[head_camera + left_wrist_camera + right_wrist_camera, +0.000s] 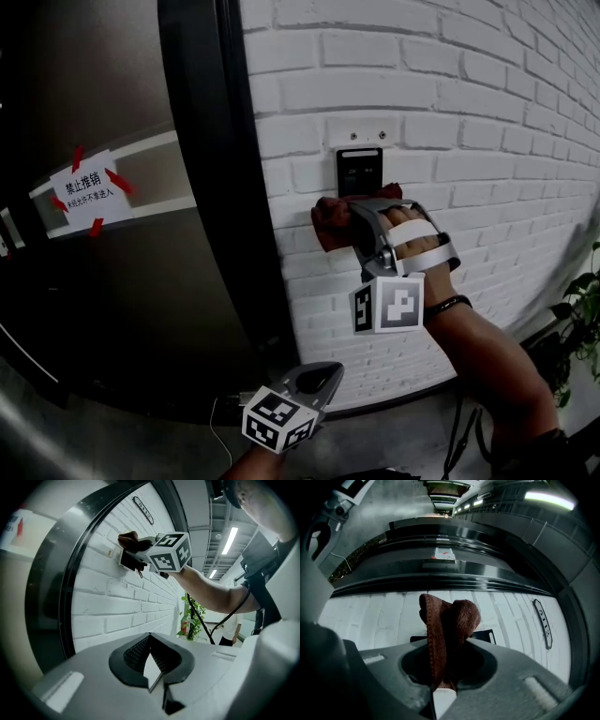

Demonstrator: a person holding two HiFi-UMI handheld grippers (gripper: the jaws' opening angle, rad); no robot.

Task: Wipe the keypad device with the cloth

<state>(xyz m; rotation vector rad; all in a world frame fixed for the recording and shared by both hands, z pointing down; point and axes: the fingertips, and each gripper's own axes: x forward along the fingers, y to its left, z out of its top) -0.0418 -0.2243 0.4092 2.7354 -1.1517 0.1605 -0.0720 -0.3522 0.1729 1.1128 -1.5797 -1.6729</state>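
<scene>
The black keypad device [359, 172] is mounted on a white brick wall. My right gripper [353, 223] is shut on a red-brown cloth [328, 221], which is bunched against the wall just below the keypad and to its left. In the right gripper view the cloth [448, 620] stands up from the jaws and hides most of the keypad [486, 635]. My left gripper [317, 377] hangs low near the floor, shut and holding nothing. From the left gripper view [151, 662] I see the cloth [128, 540] pressed by the keypad [125, 559].
A dark door in a black frame [211, 178] stands left of the wall and carries a paper notice [89, 187] fixed with red tape. A potted plant [579, 305] is at the right. A small number plate [543, 622] hangs on the bricks.
</scene>
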